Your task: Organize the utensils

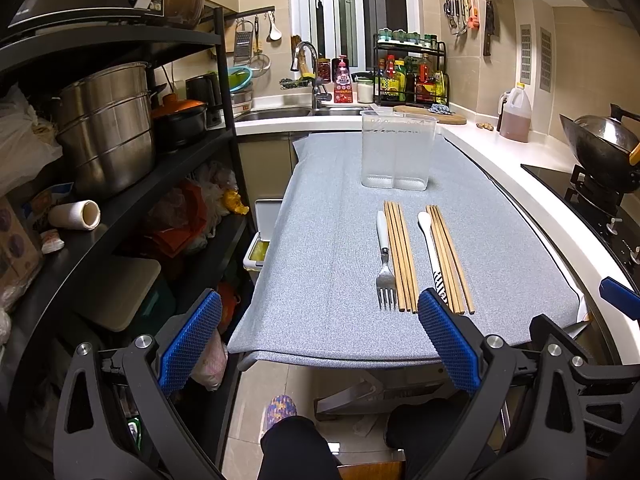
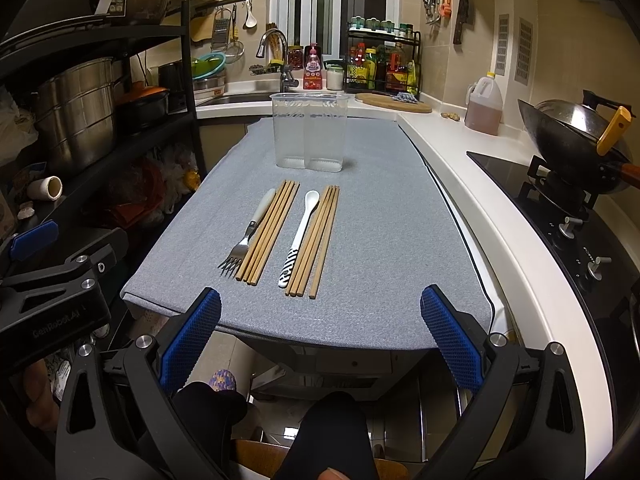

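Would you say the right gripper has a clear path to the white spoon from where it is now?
Probably yes: the right gripper is open and empty, and nothing lies between it and the spoon, though chopsticks sit tight alongside.

We see a table (image 2: 380, 216) covered by a grey cloth (image 2: 180, 240), with a clear two-compartment container (image 2: 308, 136) standing upright at its far end. Nearer us lie, side by side, a fork (image 2: 246, 236), a chopstick bundle (image 2: 268, 232), a white spoon (image 2: 300, 232) and a second chopstick bundle (image 2: 316, 240).
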